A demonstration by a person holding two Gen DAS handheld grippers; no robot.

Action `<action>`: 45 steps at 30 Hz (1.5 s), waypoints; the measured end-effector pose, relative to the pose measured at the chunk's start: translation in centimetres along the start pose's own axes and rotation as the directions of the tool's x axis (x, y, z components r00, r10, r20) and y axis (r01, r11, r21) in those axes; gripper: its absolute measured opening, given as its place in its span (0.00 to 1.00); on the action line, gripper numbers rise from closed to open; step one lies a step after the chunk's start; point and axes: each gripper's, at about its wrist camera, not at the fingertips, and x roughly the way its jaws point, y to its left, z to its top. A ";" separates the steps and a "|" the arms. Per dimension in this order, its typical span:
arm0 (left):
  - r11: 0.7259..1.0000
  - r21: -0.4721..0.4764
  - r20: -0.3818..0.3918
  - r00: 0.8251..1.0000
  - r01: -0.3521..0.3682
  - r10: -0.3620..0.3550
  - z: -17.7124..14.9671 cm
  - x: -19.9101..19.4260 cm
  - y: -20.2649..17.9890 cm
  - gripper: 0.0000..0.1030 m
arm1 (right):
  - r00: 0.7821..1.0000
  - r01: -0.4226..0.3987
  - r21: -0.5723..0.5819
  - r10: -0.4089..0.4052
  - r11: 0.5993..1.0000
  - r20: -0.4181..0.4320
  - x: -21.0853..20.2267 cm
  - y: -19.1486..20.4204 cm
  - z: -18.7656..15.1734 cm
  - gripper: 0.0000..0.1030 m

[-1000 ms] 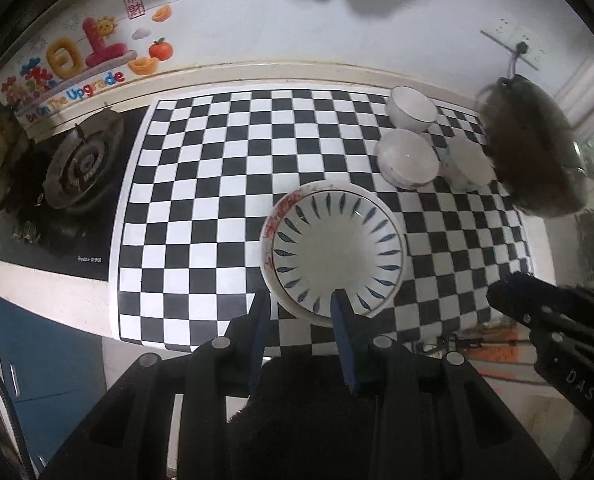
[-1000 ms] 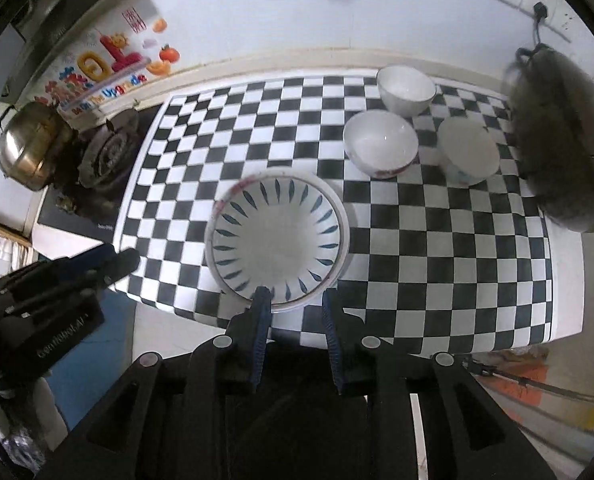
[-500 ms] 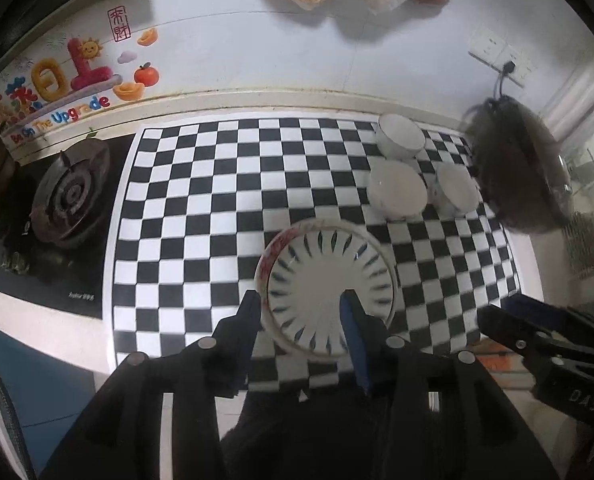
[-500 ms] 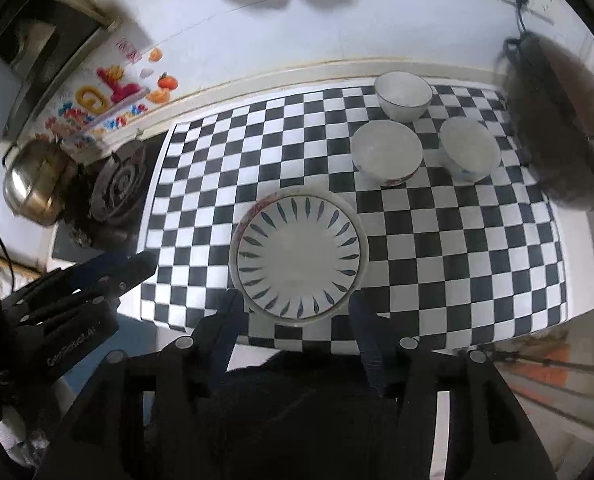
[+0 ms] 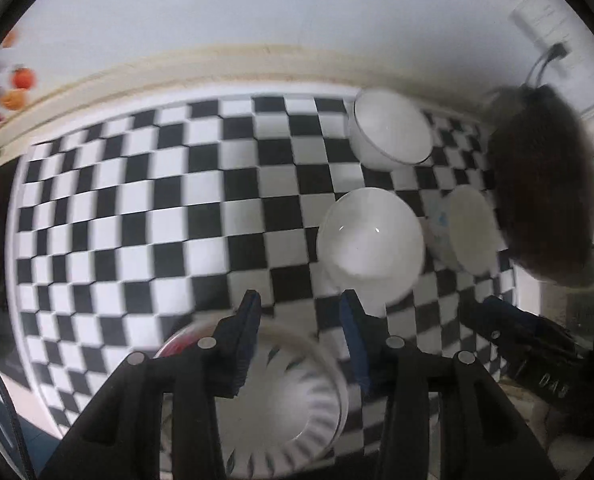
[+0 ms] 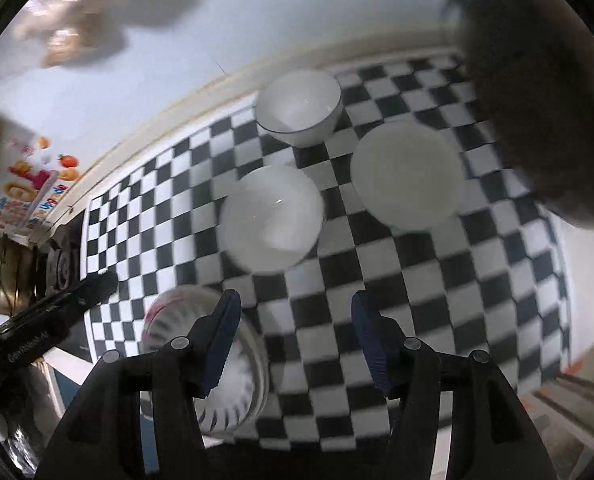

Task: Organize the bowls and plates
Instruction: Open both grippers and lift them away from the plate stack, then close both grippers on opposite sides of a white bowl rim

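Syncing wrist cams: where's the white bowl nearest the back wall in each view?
Left wrist: white bowl with a thin dark rim, upper right of centre, at the checkered mat's far edge.
Right wrist: same bowl, upper centre, just below the wall trim.
Shared landmark: the black-and-white checkered mat; two more white bowls sit nearer the camera than this one in both views.

A dark pot (image 5: pixel 541 184) stands on the checkered mat (image 5: pixel 137 216) below a wall socket (image 5: pixel 549 24).

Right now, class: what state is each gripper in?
Left gripper: open, holding nothing, above the plate.
Right gripper: open, empty, jaws just opened.
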 end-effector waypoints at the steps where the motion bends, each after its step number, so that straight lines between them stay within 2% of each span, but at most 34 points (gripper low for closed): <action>1: 1.000 -0.004 -0.031 1.000 -0.001 0.001 1.0 1.8 -0.3 0.37 | 1.000 0.002 -0.006 -0.002 1.000 -0.027 1.4 -0.1 1.0 0.54; 3: 1.000 -0.013 -0.086 0.996 -0.005 0.004 2.4 4.4 -0.7 0.36 | 0.996 0.002 -0.024 -0.004 1.000 -0.090 4.4 -0.3 2.8 0.51; 7: 1.000 -0.024 -0.167 0.986 -0.009 0.005 4.4 8.7 -1.1 0.35 | 0.980 0.047 -0.079 -0.061 0.996 -0.189 8.9 -0.2 4.7 0.42; 10: 1.000 0.003 -0.193 0.981 -0.012 0.012 5.1 10.3 -1.6 0.22 | 0.961 0.072 -0.103 -0.097 0.992 -0.258 11.5 -0.4 5.5 0.33; 12: 1.000 0.011 -0.206 0.978 -0.014 0.016 5.4 11.1 -1.8 0.17 | 0.955 0.066 -0.103 -0.092 0.993 -0.280 12.5 -0.6 5.9 0.16; 13: 1.000 0.011 -0.211 0.977 -0.004 0.007 5.5 11.4 -1.9 0.13 | 0.954 0.060 -0.104 -0.088 0.993 -0.287 12.9 -0.7 6.1 0.14; 19: 0.999 0.020 -0.206 0.978 -0.030 0.033 4.9 11.0 -2.5 0.12 | 0.954 0.059 -0.137 -0.096 0.989 -0.285 13.6 -0.7 6.4 0.13; 25: 0.998 0.051 -0.197 0.979 -0.036 0.046 2.2 8.8 -4.1 0.12 | 0.959 0.018 -0.164 -0.063 0.986 -0.278 11.1 -1.1 5.5 0.13; 33: 0.994 0.112 -0.187 0.982 -0.006 0.027 -2.7 6.1 -7.1 0.12 | 0.959 -0.007 -0.165 -0.040 0.986 -0.282 7.1 -3.4 1.2 0.12; 39: 0.992 0.129 -0.214 0.976 0.005 0.022 -5.5 7.2 -8.8 0.12 | 0.955 -0.004 -0.138 -0.037 0.990 -0.295 6.3 -5.8 -1.9 0.12; 45: 0.990 0.138 -0.251 0.967 0.004 0.031 -7.1 9.1 -9.6 0.12 | 0.941 -0.005 -0.109 -0.032 0.994 -0.336 7.6 -8.0 -4.8 0.12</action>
